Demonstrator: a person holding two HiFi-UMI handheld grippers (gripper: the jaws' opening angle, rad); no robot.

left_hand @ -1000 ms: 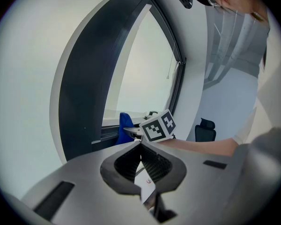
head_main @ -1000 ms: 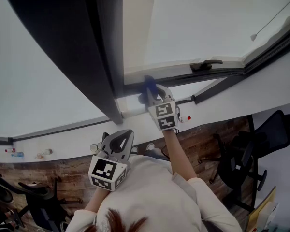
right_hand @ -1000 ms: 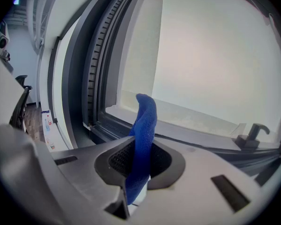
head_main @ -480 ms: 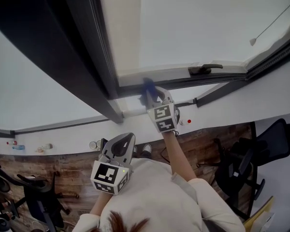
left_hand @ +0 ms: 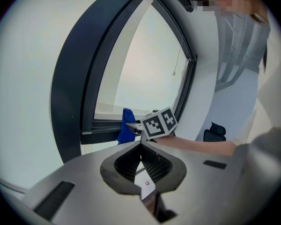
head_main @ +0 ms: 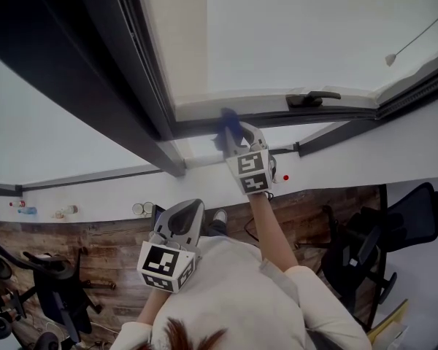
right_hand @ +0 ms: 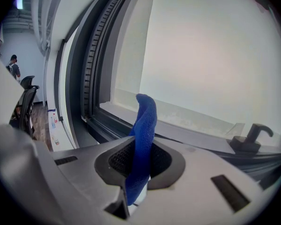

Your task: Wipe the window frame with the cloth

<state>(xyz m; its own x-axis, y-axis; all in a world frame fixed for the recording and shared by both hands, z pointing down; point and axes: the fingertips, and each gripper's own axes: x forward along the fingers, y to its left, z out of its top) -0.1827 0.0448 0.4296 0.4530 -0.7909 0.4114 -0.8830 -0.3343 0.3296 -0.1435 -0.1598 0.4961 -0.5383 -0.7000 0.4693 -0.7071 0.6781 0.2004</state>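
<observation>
Text is basically nil: just black-and-white square markers on the cubes, plus a tiny white tag with a red mark inside the left gripper (left_hand: pixel 141 159), too small to read. That gripper is held low by the person's chest. It has a smooth grey plastic shell and ribbed black pads, and its jaws are closed together on nothing.

Moving right, the blue cloth (right_hand: pixel 143 139) is a knobbly woven strip. It's pinched in the right gripper (head_main: pixel 236 135) and sticks up past the jaws with a curled tip. In the head view it sits at the lower rail of the dark window frame (head_main: pixel 336 112), close to the corner by the upright.

Further right, a black lever handle (head_main: pixel 314 97) lies on that rail. Black office chairs (head_main: pixel 412 203) stand on wood-look flooring (head_main: pixel 299 210).
</observation>
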